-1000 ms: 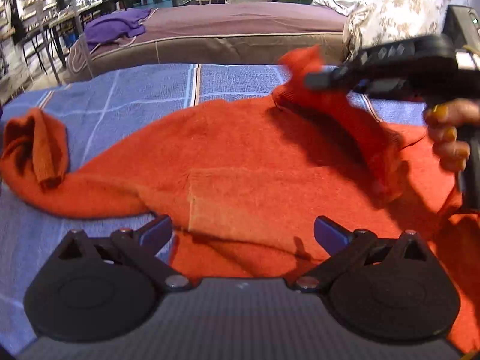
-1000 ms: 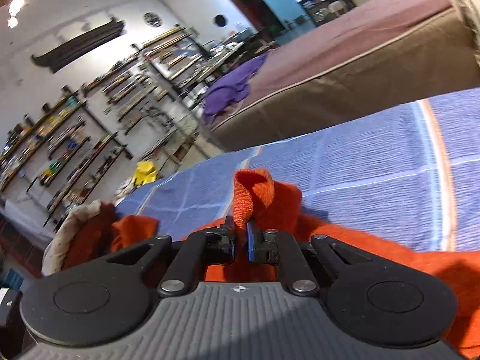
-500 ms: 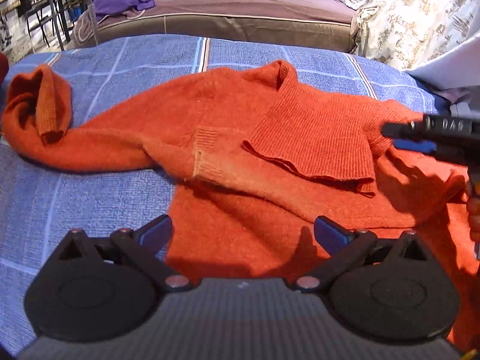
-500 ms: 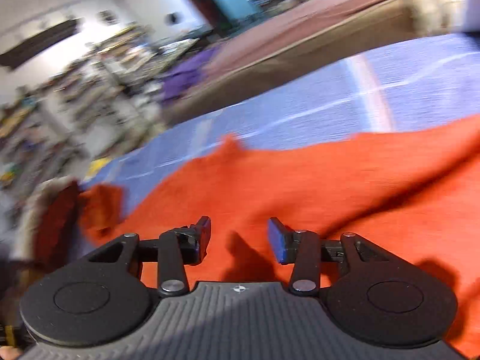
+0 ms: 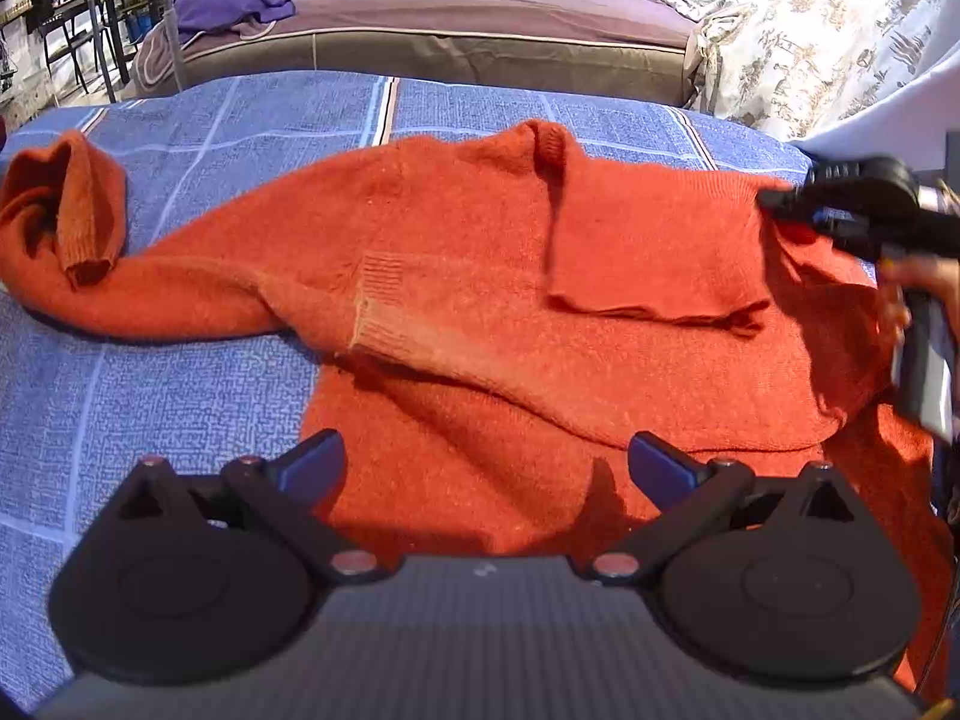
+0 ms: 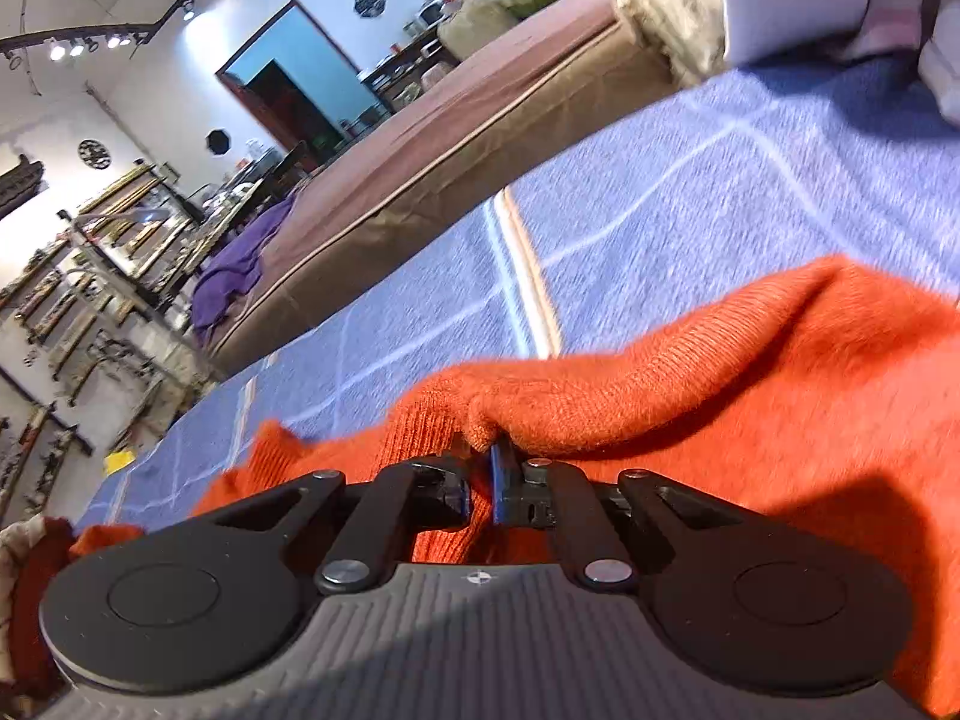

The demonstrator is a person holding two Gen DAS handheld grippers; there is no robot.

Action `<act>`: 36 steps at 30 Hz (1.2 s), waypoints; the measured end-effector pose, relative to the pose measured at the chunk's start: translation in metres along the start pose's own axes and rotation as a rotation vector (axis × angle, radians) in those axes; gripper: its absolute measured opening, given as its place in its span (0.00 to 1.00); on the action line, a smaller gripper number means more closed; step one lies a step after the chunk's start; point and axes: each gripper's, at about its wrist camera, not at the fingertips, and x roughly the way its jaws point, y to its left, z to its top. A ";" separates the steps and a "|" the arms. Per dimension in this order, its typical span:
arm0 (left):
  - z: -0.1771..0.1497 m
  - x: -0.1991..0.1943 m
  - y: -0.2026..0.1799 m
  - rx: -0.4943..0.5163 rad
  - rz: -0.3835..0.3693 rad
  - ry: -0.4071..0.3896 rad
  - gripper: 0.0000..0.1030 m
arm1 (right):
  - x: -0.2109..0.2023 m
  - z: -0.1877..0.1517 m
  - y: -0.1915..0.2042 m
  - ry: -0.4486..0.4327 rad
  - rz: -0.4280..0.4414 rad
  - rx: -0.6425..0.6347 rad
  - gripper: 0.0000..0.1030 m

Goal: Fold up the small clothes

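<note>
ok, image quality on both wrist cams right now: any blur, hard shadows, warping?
Left wrist view: sharp; fisheye bows the blue checked cloth; hard jaw shadows on the orange knitted sweater. Right wrist view: horizon tilted, cloth and background smeared by motion blur, sweater fold at the jaws crisp, ceiling spotlights blown out.

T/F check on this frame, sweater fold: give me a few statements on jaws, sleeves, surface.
1. The right gripper has its jaws shut on a fold of the orange sweater. True; they have just closed.
2. The left gripper grips the sweater. False: jaws open, empty.
3. The sweater lies on a blue checked cloth. True.
4. Both sleeves are folded over the body. False: the left-hand sleeve is spread out.
</note>
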 end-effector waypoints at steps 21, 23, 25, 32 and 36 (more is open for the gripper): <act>0.046 0.015 0.037 0.107 0.126 -0.116 1.00 | -0.110 -0.072 -0.010 0.088 -0.094 -0.234 1.00; 0.057 0.031 0.040 0.119 0.102 -0.079 1.00 | -0.121 -0.083 -0.010 0.094 -0.098 -0.267 1.00; 0.062 0.052 0.037 0.157 0.095 -0.019 0.99 | -0.128 -0.088 -0.010 0.095 -0.104 -0.285 1.00; 0.063 0.066 0.034 0.145 0.090 -0.020 0.04 | -0.145 -0.095 -0.011 0.085 -0.120 -0.282 1.00; 0.070 0.036 0.037 0.094 -0.050 -0.028 0.04 | -0.147 -0.099 -0.008 0.067 -0.151 -0.333 0.97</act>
